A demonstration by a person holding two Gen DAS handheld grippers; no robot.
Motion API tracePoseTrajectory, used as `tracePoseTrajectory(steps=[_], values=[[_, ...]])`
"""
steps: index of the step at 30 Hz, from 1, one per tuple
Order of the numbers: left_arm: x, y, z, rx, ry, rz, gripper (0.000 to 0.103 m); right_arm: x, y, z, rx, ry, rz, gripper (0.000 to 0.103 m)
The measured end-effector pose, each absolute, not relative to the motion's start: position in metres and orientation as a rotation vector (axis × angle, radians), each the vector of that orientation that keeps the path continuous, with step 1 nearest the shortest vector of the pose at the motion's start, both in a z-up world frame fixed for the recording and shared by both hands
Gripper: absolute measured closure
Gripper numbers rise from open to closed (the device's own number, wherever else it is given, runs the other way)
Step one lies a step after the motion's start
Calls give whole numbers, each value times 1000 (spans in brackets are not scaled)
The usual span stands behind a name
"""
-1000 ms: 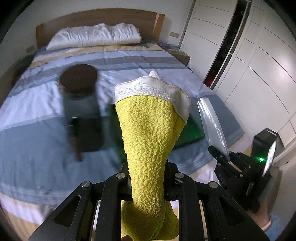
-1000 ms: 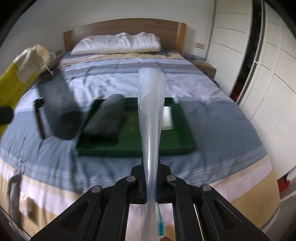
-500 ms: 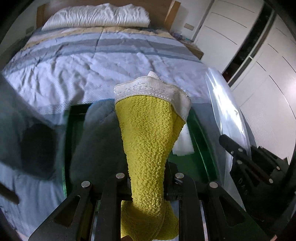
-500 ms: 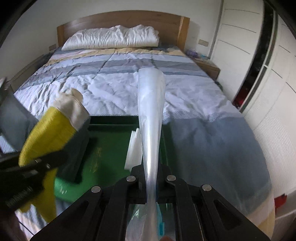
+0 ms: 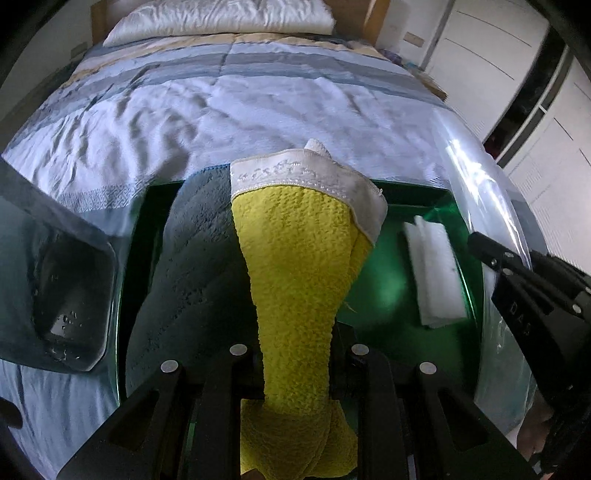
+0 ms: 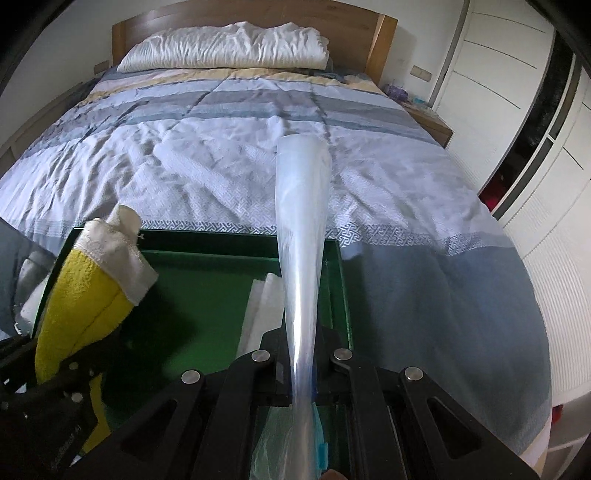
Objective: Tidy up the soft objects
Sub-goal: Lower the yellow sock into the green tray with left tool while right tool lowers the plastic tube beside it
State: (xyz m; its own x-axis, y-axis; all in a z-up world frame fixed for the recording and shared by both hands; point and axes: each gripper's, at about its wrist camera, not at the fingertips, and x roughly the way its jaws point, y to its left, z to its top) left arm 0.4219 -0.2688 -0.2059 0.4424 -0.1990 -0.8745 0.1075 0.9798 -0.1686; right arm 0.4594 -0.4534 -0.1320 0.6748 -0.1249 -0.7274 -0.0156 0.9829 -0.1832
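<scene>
While the bed (image 6: 229, 162) fills both views, its striped blue, grey and white quilt running up to a white pillow (image 6: 229, 44) and wooden headboard (image 6: 384, 33) at twelve o'clock, white wardrobe doors (image 6: 517, 70) close the room at two o'clock. On the quilt's near end lies a green tray (image 6: 207, 306), and in it a folded grey towel (image 5: 195, 280) toward nine o'clock and a small folded white cloth (image 5: 436, 277) toward three.

Smaller, and above the tray: the left tool (image 5: 295, 354) is clamped tight on a yellow towel (image 5: 299, 266) with a white lace hem, which stands up out of the jaws over the tray's middle. The right tool (image 6: 303, 354) is pinched closed on a clear plastic bag (image 6: 301, 236), seemingly a zip bag with a blue slider near the grip, at the tray's three o'clock edge.

The step in hand looks like bagging the yellow towel. Next, the bag's mouth probably has to be opened and held steady so the towel can be fed in; thin film may collapse or slip.
</scene>
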Motion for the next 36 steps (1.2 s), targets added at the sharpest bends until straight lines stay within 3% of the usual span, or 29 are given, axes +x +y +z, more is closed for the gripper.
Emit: tracePoseTrajectory(steps=[6, 13, 20, 36], values=[[420, -271, -201, -87, 1082, -193, 83, 468, -450, -143, -180, 865, -50, 90], [421, -272, -198, -96, 1088, -188, 79, 470, -451, -142, -178, 872, -55, 71], [416, -276, -190, -78, 1048, -196, 64, 468, -451, -141, -178, 883, -53, 68], [418, -275, -187, -80, 1029, -181, 63, 468, -447, -139, -200, 880, -54, 64]])
